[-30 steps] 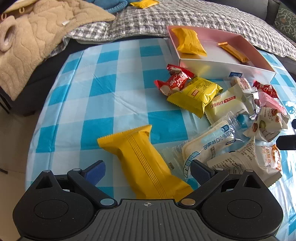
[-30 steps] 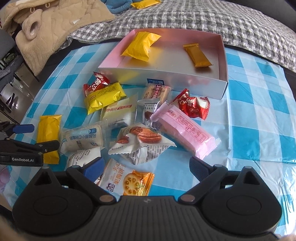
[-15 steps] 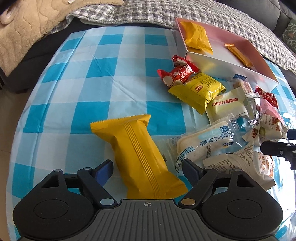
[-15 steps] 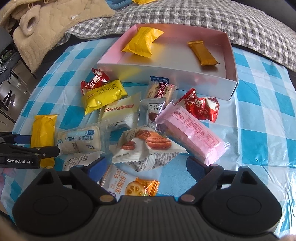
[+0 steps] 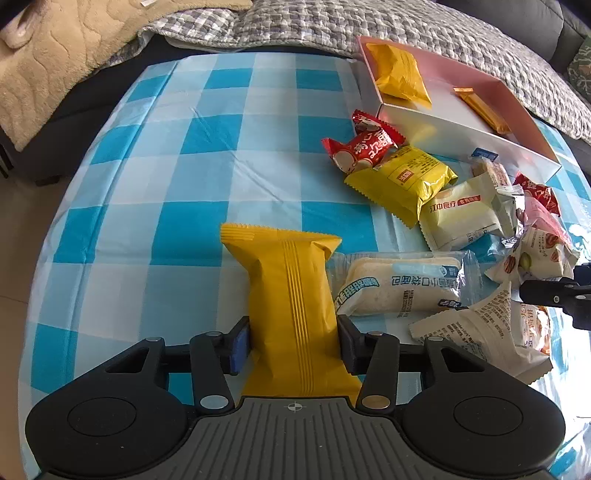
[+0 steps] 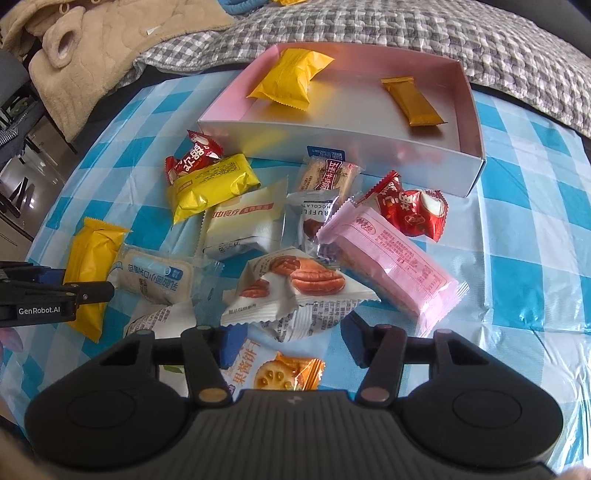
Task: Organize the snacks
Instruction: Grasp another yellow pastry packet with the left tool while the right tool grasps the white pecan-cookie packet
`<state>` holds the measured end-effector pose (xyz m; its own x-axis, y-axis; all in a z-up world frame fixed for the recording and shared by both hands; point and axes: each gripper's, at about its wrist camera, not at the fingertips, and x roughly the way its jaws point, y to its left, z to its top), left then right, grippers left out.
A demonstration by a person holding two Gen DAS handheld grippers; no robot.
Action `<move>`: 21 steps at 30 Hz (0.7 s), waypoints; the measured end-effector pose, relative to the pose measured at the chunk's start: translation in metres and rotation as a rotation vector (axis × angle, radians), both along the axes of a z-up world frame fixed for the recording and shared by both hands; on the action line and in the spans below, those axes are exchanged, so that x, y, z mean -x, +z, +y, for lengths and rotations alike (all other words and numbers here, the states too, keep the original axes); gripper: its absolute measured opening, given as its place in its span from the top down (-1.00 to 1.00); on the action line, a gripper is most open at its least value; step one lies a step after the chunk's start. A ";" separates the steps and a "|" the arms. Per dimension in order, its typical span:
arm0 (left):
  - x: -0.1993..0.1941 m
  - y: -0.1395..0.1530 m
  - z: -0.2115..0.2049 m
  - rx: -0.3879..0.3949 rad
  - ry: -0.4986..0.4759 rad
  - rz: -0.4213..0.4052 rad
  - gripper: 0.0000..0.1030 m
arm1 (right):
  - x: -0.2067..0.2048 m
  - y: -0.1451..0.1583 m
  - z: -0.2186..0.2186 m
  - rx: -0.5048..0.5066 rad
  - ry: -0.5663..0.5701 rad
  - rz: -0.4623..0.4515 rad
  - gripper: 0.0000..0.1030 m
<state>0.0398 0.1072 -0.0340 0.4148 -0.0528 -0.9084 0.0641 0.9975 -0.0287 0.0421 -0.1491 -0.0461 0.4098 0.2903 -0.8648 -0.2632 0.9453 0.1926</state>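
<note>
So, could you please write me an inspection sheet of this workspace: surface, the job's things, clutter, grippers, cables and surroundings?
Surface: table under a blue-and-white checked cloth.
Job's things: pink box holding a yellow packet and an orange bar; a heap of loose wrapped snacks in front of it, among them a pink packet and a pecan packet.
Clutter: nothing seen.
Grippers: left gripper closing, pads on the sides of a long yellow packet; right gripper closing around the pecan packet, contact unclear.
Cables: nothing seen.
Surroundings: grey checked blanket and beige fleece garment behind the table.
</note>
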 end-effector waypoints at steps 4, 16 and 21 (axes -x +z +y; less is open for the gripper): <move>0.001 0.002 0.001 -0.031 0.007 -0.013 0.21 | 0.001 0.000 0.003 0.010 0.016 0.001 0.44; 0.004 0.017 0.000 -0.047 0.001 -0.079 0.24 | 0.005 0.013 0.004 -0.020 0.038 -0.038 0.59; 0.003 0.017 -0.004 -0.041 -0.009 -0.079 0.24 | 0.006 0.010 0.006 -0.008 0.056 -0.015 0.49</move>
